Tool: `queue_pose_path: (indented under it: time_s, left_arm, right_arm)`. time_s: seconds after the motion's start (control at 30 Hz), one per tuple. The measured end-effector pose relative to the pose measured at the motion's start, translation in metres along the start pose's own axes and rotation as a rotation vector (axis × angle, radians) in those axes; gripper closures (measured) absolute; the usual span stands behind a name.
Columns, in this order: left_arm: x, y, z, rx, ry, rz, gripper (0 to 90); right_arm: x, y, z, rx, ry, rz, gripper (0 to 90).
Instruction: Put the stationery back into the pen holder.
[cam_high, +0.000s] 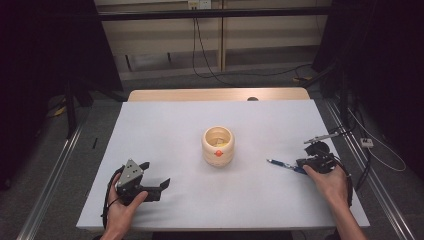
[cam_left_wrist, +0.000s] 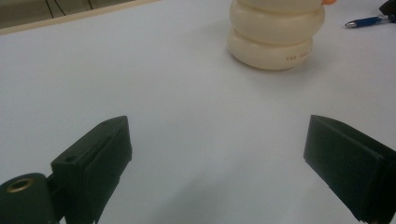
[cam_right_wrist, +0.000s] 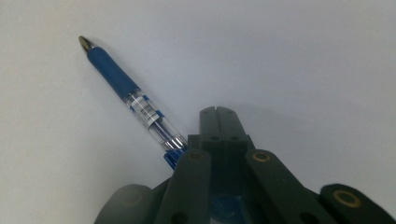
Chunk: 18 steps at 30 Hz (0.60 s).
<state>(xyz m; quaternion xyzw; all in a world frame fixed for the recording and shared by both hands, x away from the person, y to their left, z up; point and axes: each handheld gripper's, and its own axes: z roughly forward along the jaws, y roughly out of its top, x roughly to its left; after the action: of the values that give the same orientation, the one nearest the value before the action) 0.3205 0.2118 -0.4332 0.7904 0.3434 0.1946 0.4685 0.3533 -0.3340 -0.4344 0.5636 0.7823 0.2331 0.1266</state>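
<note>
Left gripper (cam_high: 159, 176) held wide open near the table's (cam_high: 165, 130) front left corner, right gripper (cam_right_wrist: 218, 114) clenched on a blue pen (cam_right_wrist: 126, 88) near the right edge, cream jar (cam_high: 218, 146) at the centre.

- One desk (cam_high: 165, 130), white on top, with a wooden strip along its far edge.
- One cream-coloured pot (cam_high: 218, 146) with a ribbed, rounded wall, standing near the middle of the desk; one orange dot shows on its side.
- One blue pen (cam_high: 282, 164) with a clear barrel, lying on the desk.
- Two grippers, the left gripper (cam_high: 150, 181) and the right gripper (cam_high: 306, 161), each with two black jaws.
- Two hands, one on each gripper: left hand (cam_high: 122, 206), right hand (cam_high: 331, 183).
- One grey three-cornered plate (cam_high: 131, 170), on top of the left gripper.
</note>
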Motion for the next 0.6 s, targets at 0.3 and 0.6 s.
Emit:
queue_pose_path:
  time_s: [0.3,0.6]
  left_arm:
    - [0.0009,-0.0001,-0.0012,-0.002,0.003,-0.004,7.8]
    - [0.0018,-0.0007,-0.001,-0.005,0.003,-0.017,7.8]
  right_arm:
    - [0.0004,-0.0036,-0.0045,0.027,0.034,-0.002,90.0]
    - [0.003,-0.006,-0.0077,0.056,0.074,-0.011,90.0]
